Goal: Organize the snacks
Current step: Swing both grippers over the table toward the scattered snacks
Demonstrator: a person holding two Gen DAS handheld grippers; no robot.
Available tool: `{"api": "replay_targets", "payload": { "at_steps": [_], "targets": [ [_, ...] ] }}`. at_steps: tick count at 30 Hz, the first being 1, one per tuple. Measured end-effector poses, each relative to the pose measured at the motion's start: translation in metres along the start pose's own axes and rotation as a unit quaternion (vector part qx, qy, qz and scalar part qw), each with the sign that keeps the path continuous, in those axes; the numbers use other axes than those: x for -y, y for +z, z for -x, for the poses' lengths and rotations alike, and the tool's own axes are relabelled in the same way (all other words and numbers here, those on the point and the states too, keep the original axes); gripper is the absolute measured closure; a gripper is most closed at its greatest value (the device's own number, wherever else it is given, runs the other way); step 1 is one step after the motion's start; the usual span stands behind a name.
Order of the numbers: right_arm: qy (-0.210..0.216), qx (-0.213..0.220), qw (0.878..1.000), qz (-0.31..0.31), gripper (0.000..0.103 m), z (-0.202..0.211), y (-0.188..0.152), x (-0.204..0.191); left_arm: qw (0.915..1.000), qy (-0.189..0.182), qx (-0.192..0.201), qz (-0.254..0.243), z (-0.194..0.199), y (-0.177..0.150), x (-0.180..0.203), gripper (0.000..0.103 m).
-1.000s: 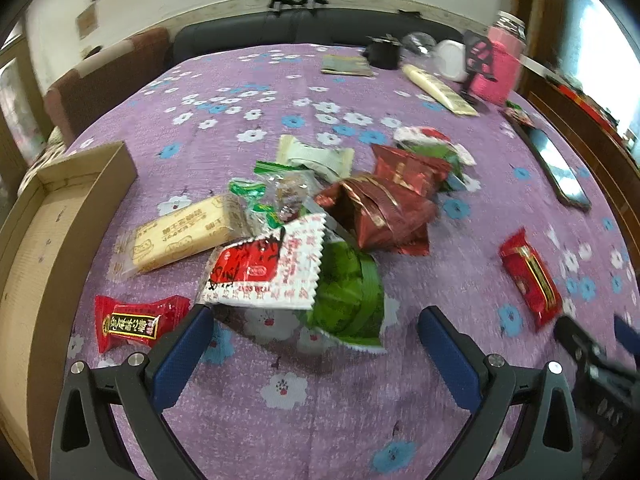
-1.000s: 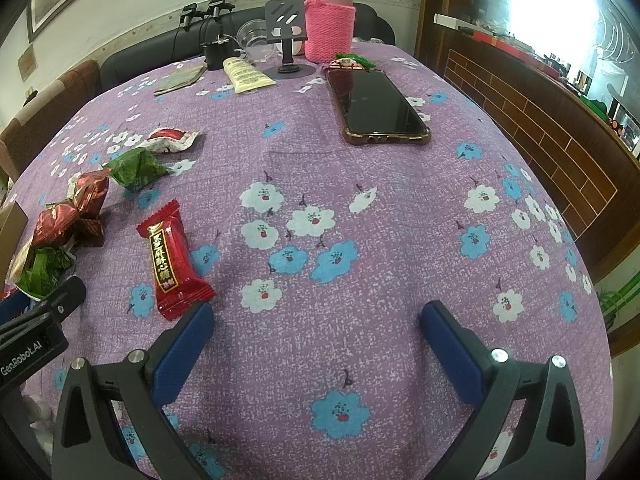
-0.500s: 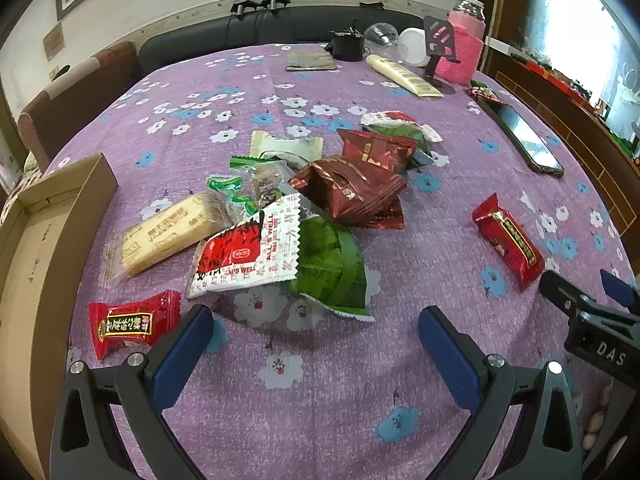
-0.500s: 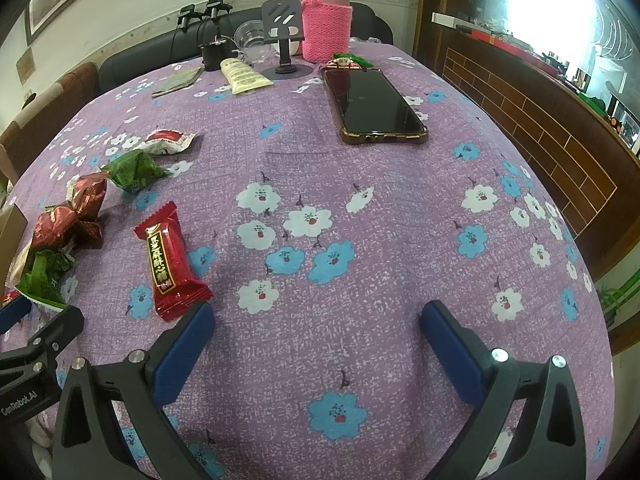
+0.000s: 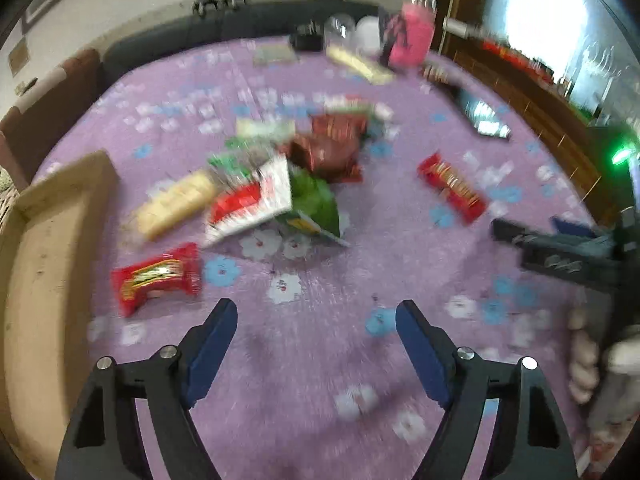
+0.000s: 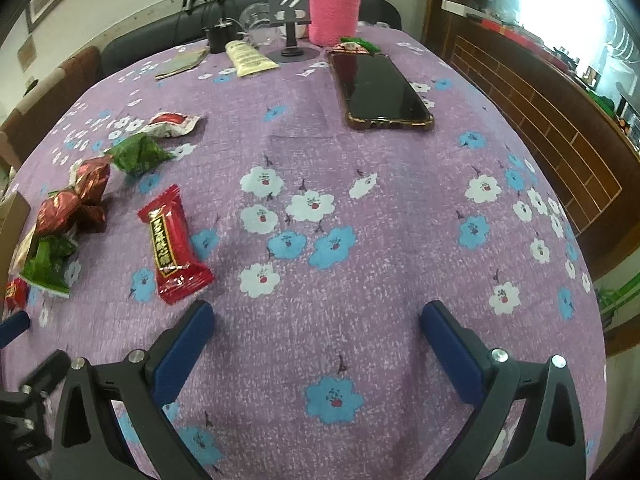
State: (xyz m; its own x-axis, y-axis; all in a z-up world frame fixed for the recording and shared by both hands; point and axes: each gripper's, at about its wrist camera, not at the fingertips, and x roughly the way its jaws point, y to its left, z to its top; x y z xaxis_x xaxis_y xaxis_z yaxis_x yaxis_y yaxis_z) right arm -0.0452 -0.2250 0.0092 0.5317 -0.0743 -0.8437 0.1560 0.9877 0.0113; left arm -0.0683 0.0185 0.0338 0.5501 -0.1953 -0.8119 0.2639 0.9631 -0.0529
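Note:
The left wrist view is motion-blurred. A heap of snack packets [image 5: 280, 176] lies mid-table: a red-and-white packet [image 5: 252, 200], a green one [image 5: 316, 204], dark red ones [image 5: 328, 148], a yellow biscuit bar [image 5: 176, 204]. A red candy packet [image 5: 156, 278] lies near my left gripper [image 5: 316, 320], which is open and empty. Another red packet [image 5: 452, 188] lies to the right, also in the right wrist view [image 6: 170, 240]. My right gripper [image 6: 316, 316] is open and empty, just right of it.
A cardboard box [image 5: 48, 248] stands at the table's left edge. A phone [image 6: 380, 92], a pink-sleeved bottle [image 6: 334, 12], a phone stand [image 6: 290, 20] and a tube [image 6: 248, 58] sit at the far side. Green [image 6: 138, 154] and dark red [image 6: 74, 204] packets lie left.
The left gripper has pulled back and swung, so the snack heap looks farther off and its view is blurred. The right gripper has barely moved.

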Motion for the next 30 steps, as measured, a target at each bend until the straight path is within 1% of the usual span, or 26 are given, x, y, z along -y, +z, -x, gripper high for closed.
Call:
{"api": "replay_targets", "payload": {
  "at_steps": [1,2,3,4,5,6,8,9,10,11,12,13,14,15,17,18,19,20,21,22,23,24,25,26,28,30],
  "targets": [
    [0.003,0.008,1.0,0.001,0.003,0.005,-0.002,0.0,0.9995,0.002,0.032,0.002,0.024,0.001,-0.002,0.019],
    [0.002,0.022,1.0,0.004,0.008,0.014,-0.005,-0.002,0.9985,0.002,0.054,0.003,0.044,0.003,-0.004,0.019],
    [-0.001,0.035,0.999,0.008,0.009,0.025,-0.006,-0.002,0.997,0.001,0.077,0.005,0.064,0.004,-0.006,0.019],
    [0.001,0.049,0.999,0.01,0.009,0.037,-0.005,-0.003,0.9933,0.0,0.116,0.007,0.099,0.009,-0.01,0.019],
    [0.005,0.068,0.998,0.011,0.009,0.056,-0.004,-0.002,0.9898,0.0,0.142,0.007,0.126,0.013,-0.013,0.019],
    [0.009,0.092,0.996,0.014,0.009,0.079,-0.002,-0.001,0.9844,0.002,0.176,0.007,0.161,0.019,-0.017,0.019],
    [0.011,0.149,0.988,0.025,0.009,0.135,0.008,0.001,0.9722,0.012,0.234,0.005,0.218,0.035,-0.026,0.018],
    [0.01,0.175,0.984,0.03,0.009,0.163,0.014,0.002,0.9653,0.024,0.26,0.002,0.245,0.043,-0.029,0.018],
    [0.008,0.208,0.977,0.034,0.009,0.2,0.024,0.005,0.955,0.043,0.293,-0.006,0.281,0.056,-0.032,0.014],
    [0.004,0.234,0.972,0.036,0.009,0.23,0.036,0.007,0.9467,0.056,0.317,-0.01,0.308,0.065,-0.036,0.011],
    [0.001,0.257,0.966,0.037,0.009,0.259,0.047,0.01,0.9389,0.068,0.337,-0.008,0.332,0.075,-0.04,0.006],
    [-0.001,0.28,0.959,0.037,0.009,0.289,0.059,0.013,0.9281,0.085,0.363,0.0,0.366,0.089,-0.048,0.002],
    [-0.002,0.301,0.953,0.036,0.008,0.324,0.076,0.016,0.9218,0.096,0.376,0.004,0.384,0.101,-0.053,0.0],
    [-0.004,0.314,0.949,0.034,0.008,0.348,0.088,0.018,0.9153,0.11,0.387,0.007,0.401,0.113,-0.056,0.0],
    [-0.018,0.345,0.938,0.03,0.004,0.393,0.12,0.021,0.9008,0.159,0.404,-0.005,0.429,0.142,-0.062,0.0],
    [-0.033,0.355,0.934,0.028,0.003,0.409,0.133,0.021,0.8947,0.186,0.406,-0.016,0.435,0.156,-0.064,0.0],
    [-0.049,0.359,0.932,0.024,0.003,0.42,0.146,0.021,0.8919,0.198,0.406,-0.021,0.44,0.159,-0.064,0.0],
    [-0.056,0.357,0.932,0.021,0.003,0.427,0.156,0.023,0.8916,0.209,0.401,-0.024,0.439,0.165,-0.07,0.0],
    [-0.055,0.35,0.935,0.016,0.003,0.427,0.164,0.024,0.8954,0.208,0.393,-0.021,0.434,0.167,-0.075,0.0],
    [-0.05,0.341,0.939,0.011,0.003,0.423,0.17,0.025,0.9045,0.197,0.378,-0.015,0.424,0.17,-0.083,0.0],
    [-0.041,0.331,0.943,0.008,0.003,0.415,0.173,0.026,0.9166,0.174,0.36,-0.009,0.408,0.167,-0.091,0.0],
    [-0.024,0.321,0.947,0.006,0.003,0.405,0.17,0.028,0.924,0.158,0.348,-0.003,0.395,0.163,-0.096,0.0],
    [-0.003,0.307,0.952,0.008,0.003,0.385,0.165,0.027,0.9306,0.146,0.336,0.005,0.372,0.159,-0.102,0.0],
    [0.007,0.296,0.955,0.011,0.003,0.374,0.157,0.028,0.9352,0.141,0.325,0.013,0.346,0.15,-0.106,0.0],
    [0.023,0.261,0.965,0.023,0.003,0.326,0.139,0.023,0.9468,0.134,0.292,0.007,0.287,0.133,-0.104,0.0],
    [0.033,0.22,0.974,0.038,0.003,0.276,0.121,0.014,0.9562,0.121,0.267,-0.002,0.243,0.119,-0.101,0.0]
  ]
}}
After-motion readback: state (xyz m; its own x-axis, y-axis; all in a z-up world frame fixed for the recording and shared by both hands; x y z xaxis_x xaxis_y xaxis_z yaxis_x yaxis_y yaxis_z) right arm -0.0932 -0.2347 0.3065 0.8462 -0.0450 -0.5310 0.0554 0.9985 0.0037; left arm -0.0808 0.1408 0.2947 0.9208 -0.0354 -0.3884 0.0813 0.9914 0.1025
